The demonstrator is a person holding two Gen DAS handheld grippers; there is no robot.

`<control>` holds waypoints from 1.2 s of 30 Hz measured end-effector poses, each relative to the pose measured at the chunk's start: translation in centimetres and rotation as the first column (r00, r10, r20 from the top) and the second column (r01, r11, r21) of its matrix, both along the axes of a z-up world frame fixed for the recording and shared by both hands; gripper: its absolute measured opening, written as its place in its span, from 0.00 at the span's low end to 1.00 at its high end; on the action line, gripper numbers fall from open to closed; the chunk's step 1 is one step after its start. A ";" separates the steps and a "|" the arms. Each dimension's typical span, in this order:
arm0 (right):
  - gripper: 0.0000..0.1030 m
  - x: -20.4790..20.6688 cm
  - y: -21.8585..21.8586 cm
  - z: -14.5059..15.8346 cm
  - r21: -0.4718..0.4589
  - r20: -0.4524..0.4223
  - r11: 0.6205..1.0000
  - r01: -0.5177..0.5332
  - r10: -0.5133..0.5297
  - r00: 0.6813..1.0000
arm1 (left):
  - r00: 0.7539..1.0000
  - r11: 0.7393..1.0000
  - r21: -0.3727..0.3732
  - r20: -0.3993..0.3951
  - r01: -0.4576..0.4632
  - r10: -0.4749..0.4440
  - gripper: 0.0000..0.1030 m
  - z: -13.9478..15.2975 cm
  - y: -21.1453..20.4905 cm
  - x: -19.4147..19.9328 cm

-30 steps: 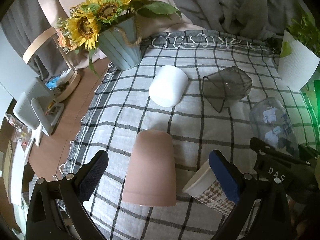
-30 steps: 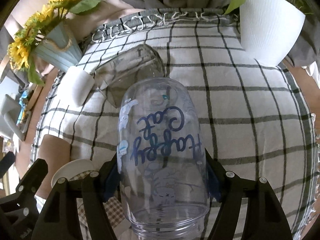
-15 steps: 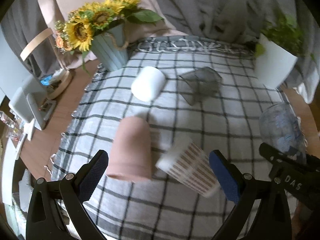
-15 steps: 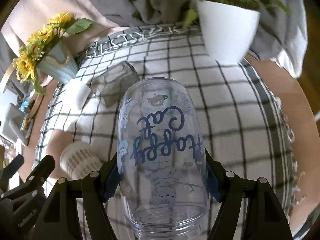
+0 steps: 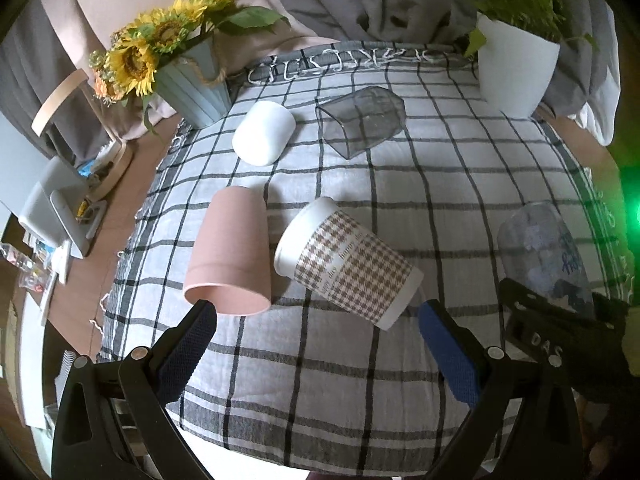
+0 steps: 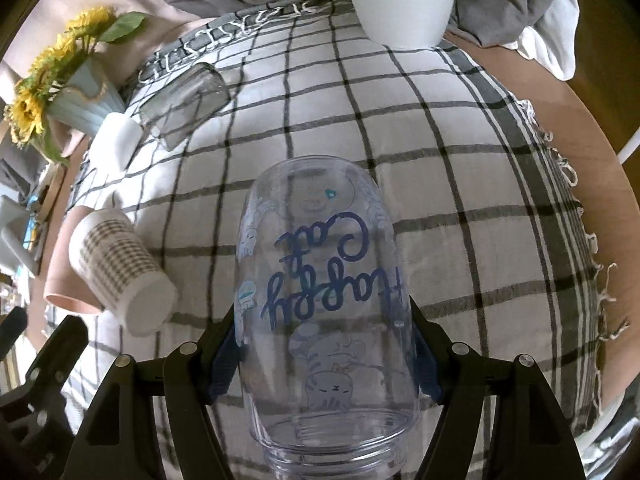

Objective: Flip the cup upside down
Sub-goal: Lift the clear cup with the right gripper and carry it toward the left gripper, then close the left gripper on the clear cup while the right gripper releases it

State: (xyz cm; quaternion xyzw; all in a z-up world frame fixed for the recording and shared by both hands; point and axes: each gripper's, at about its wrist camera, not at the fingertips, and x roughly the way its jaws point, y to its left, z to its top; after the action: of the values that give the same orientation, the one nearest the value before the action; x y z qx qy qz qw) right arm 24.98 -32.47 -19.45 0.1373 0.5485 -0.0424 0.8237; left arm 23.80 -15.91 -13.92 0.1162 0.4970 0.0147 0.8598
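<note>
Left wrist cam: left gripper [image 5: 316,332] hangs above the near part of the checked cloth [image 5: 460,184], fingers spread wide, nothing between them. Just ahead of the tips lie two cups on their sides. Pink cup [image 5: 230,258] on the left w/ its open mouth facing the camera; houndstooth paper cup [image 5: 348,266] right beside it, tilted, rim end near the right blue pad. Can't tell if the two touch. Further back, white cup [image 5: 264,133] and smoky clear cup [image 5: 360,122] sit side by side, also tipped over. Sunflower pot [image 5: 192,88] at far left corner of the cloth, white planter [image 5: 516,70] at far right. At the right edge, right gripper [image 5: 560,320] shows w/ the clear printed cup [image 5: 544,254] in it.

Right wrist cam: right gripper [image 6: 328,344] clamped on the clear printed cup [image 6: 324,320], blue pads pressing both flanks, so task cup is held up off the cloth [image 6: 460,160]. Rounded closed base points away from the camera, wide threaded mouth toward it; blue "Happy Cat" lettering reads upside down. Houndstooth paper cup [image 6: 120,268] lies left, pink cup [image 6: 68,296] mostly hidden behind it. Smoky clear cup [image 6: 184,100] and white cup [image 6: 116,140] farther back left, sunflower pot [image 6: 84,100] beyond, white planter [image 6: 400,0] at top.
</note>
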 end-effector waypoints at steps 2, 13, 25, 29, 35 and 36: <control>0.70 0.1 -0.2 -0.5 -0.005 -0.011 1.000 0.000 0.000 1.000 | 1.000 1.000 -0.003 -0.006 0.007 -0.007 1.00 -0.1 -0.3 -0.2; 0.70 0.2 -0.1 -0.9 -0.006 -0.015 0.999 -0.032 0.032 0.999 | 0.999 0.999 -0.010 0.002 -0.034 0.034 1.00 0.1 -0.1 -0.5; 0.84 -1.8 -0.8 3.9 0.072 0.086 0.997 -0.031 0.025 0.996 | 0.997 0.991 -0.119 0.039 -0.068 0.073 1.00 3.7 0.8 -1.3; 0.84 -3.4 -1.9 7.1 0.082 0.163 0.997 0.007 -0.020 0.986 | 0.998 0.985 -0.167 0.041 -0.050 0.057 1.00 4.7 0.1 -0.9; 0.84 -4.4 -4.6 8.4 0.040 0.164 0.996 0.076 -0.081 0.983 | 1.000 0.979 -0.203 0.001 0.028 -0.029 1.00 4.0 -3.6 0.0; 0.84 -4.5 -5.1 8.3 0.029 0.158 0.996 0.084 -0.088 0.984 | 0.999 0.976 -0.210 -0.009 0.051 -0.054 1.00 3.8 -4.6 0.1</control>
State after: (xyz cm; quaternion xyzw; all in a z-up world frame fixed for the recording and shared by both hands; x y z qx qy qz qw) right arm 20.44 -37.56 -11.11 0.1728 0.4751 -0.0608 0.8606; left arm 23.93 -20.53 -10.16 0.0381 0.4988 -0.0612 0.8637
